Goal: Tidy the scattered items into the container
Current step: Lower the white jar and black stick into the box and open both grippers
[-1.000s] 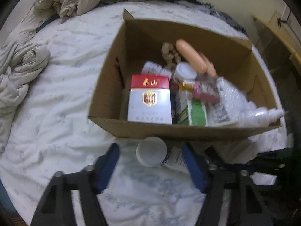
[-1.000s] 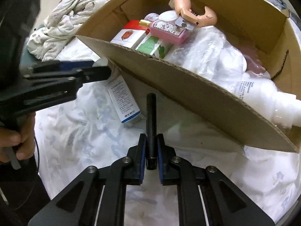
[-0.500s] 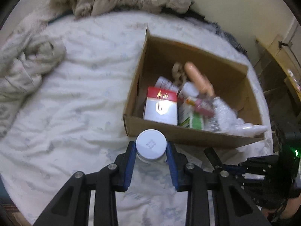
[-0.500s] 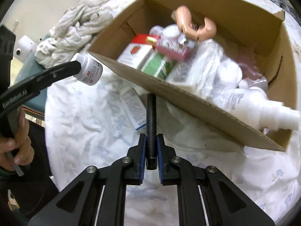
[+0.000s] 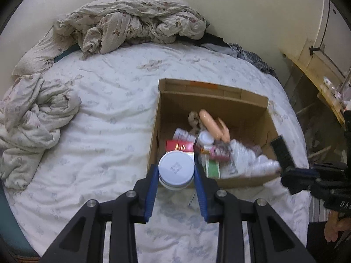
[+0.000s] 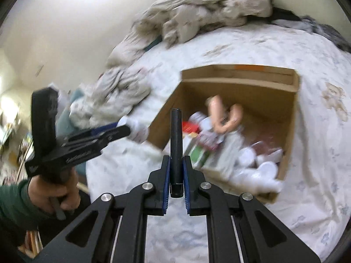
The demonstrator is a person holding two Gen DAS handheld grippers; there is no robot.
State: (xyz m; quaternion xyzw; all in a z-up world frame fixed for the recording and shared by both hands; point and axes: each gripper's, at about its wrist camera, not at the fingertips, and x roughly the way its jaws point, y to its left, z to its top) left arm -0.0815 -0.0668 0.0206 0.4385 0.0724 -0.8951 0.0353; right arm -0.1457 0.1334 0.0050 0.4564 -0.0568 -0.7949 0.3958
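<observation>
Bed (image 5: 105,118) fills the view, rumpled quilt (image 5: 131,24) pushed to the far edge so the sheet stays free for sorting. Cardboard box (image 5: 219,96) sits open on the sheet, right of centre, already crowded — red-and-white carton (image 5: 179,146), peach-coloured plastic piece (image 5: 211,123), pale bottles on the near-right side.

Your left gripper (image 5: 176,176) has its jaws pinching a white-lidded jar (image 5: 176,167) by the sides, lid facing the camera, poised at the box's near wall; likely so it can drop straight in. Your right gripper (image 6: 176,176) has its jaws pressed on a black stick (image 6: 176,144), the stick pointing forward over the near rim.

Against a second ago: the jar lay on the sheet between spread jaws, now it is gripped and lifted. Both grippers have risen, and the box looks smaller and farther below. The stick's grip is unchanged.
</observation>
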